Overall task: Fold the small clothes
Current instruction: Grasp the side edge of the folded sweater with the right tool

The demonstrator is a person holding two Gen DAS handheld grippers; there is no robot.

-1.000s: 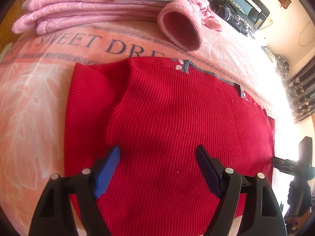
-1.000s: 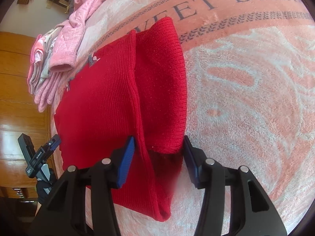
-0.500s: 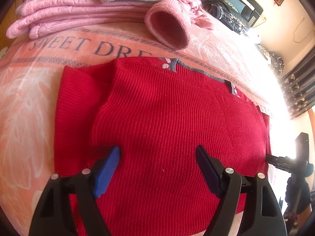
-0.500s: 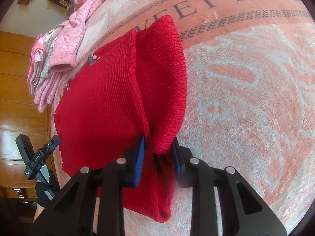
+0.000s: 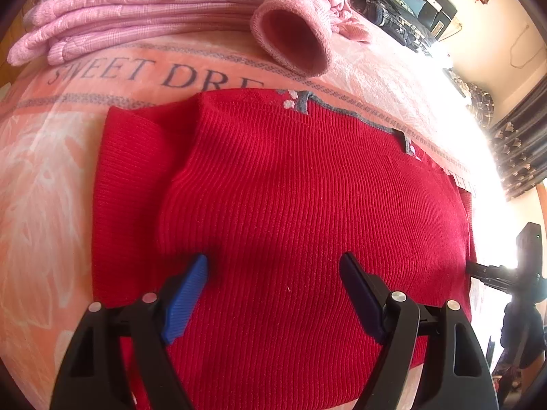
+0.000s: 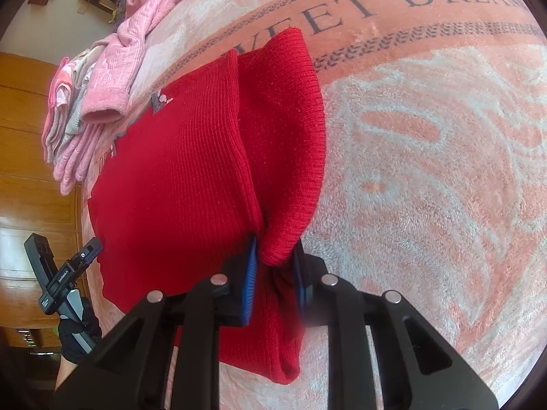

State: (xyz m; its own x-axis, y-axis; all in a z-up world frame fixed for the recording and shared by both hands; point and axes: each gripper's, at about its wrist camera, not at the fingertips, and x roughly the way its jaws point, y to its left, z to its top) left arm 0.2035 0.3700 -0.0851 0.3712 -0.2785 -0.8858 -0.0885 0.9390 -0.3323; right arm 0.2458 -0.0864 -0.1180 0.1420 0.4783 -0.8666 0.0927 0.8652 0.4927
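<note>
The red knit sweater (image 6: 177, 171) lies spread on the pink blanket (image 6: 427, 188), directly ahead of both claws, so that its edges can be reached for folding. The right gripper (image 6: 273, 273) is closed to a narrow gap on the sweater's sleeve cuff (image 6: 287, 239), pinched between its blue pads, probably so the sleeve can be carried across the body. The left gripper (image 5: 273, 273) is spread wide and holds nothing, its fingertips poised over the sweater's body, apparently to steady it.
</note>
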